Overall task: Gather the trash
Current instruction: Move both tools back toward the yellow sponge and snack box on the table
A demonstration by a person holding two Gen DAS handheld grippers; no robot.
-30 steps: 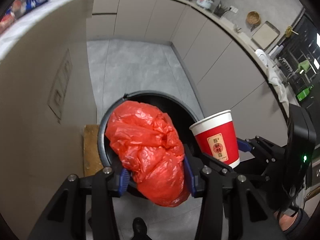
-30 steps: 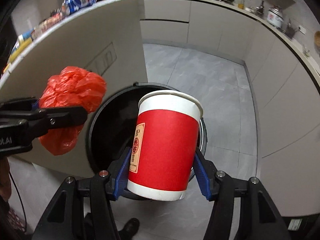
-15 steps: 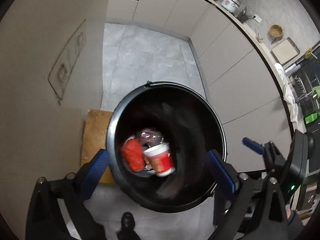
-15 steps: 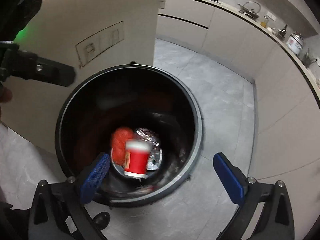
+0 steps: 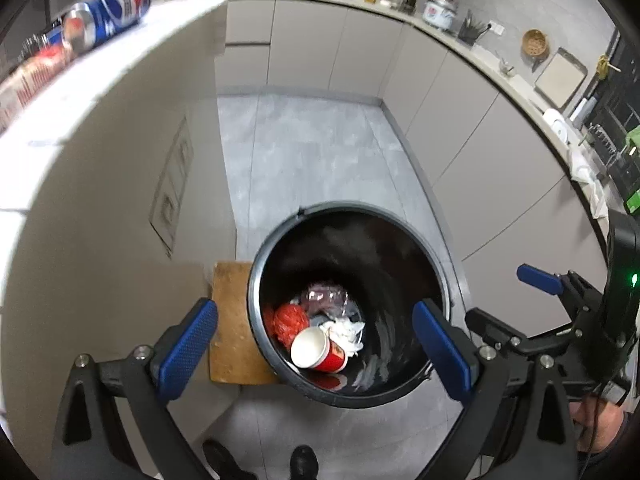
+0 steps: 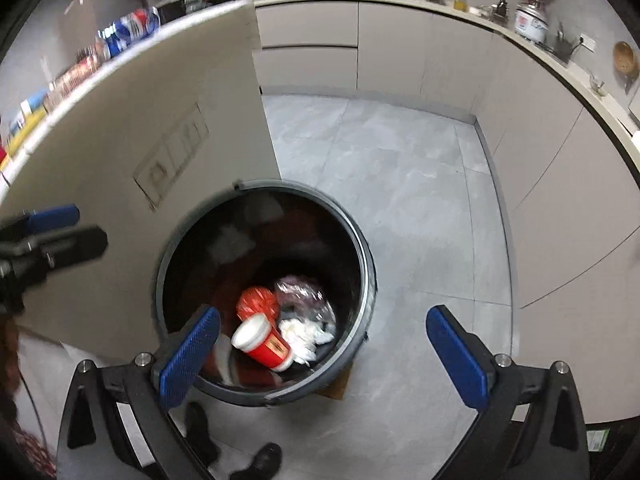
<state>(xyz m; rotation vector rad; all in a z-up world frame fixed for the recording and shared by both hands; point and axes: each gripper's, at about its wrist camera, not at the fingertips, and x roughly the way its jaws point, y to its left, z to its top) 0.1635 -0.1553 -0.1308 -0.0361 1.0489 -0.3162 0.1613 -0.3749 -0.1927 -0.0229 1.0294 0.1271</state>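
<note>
A black round trash bin stands on the grey floor below both grippers; it also shows in the right wrist view. At its bottom lie a red paper cup on its side, a crumpled red plastic bag, white tissue and a clear wrapper. The cup, the bag and the tissue show in the right wrist view too. My left gripper is open and empty above the bin. My right gripper is open and empty above the bin's near rim.
A beige counter wall stands left of the bin, with a Pepsi bottle on top. A wooden board lies beside the bin. Kitchen cabinets line the back and right. My shoes show below.
A second ago the left gripper held the red bag and the right held the cup; both opened and dropped them into the bin. Both grippers have since tilted up.
</note>
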